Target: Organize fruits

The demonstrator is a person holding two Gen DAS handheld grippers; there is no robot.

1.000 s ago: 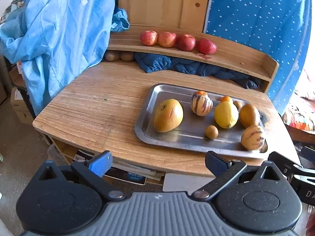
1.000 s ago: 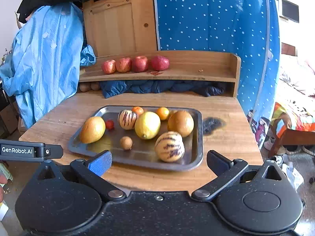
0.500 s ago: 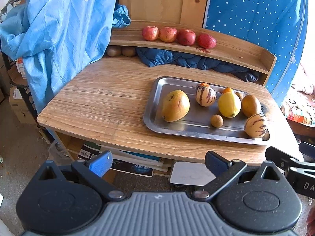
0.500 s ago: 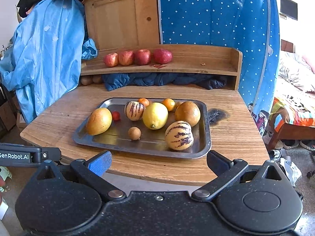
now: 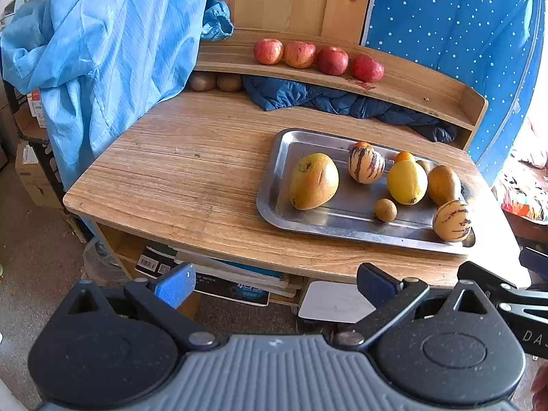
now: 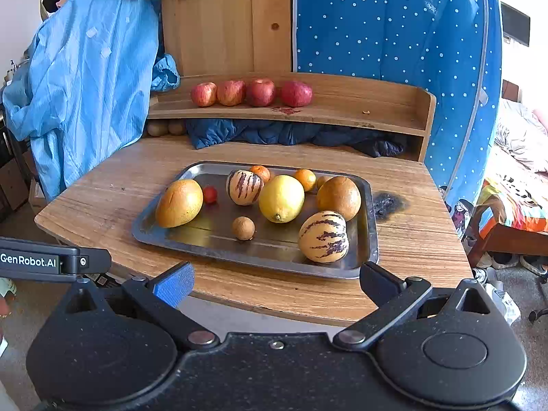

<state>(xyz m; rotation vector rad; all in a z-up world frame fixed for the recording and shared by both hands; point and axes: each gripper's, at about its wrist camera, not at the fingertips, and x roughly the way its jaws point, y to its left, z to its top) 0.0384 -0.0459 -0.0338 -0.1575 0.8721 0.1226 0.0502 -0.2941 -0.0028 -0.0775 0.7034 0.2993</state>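
A steel tray lies on the wooden table with several fruits: a mango, a lemon, two striped melons, a brown round fruit, a small brown ball, small oranges and a tiny red fruit. Several red apples line the raised shelf. My left gripper and right gripper both stand open and hold nothing, short of the table's front edge.
A blue coat hangs over the table's left side. Dark blue cloth and two brown fruits sit under the shelf. Books lie below the tabletop. A bed is at right.
Both grippers have pulled back and risen from the table, so the tray looks farther off. The fruits have not moved. Both stay open.
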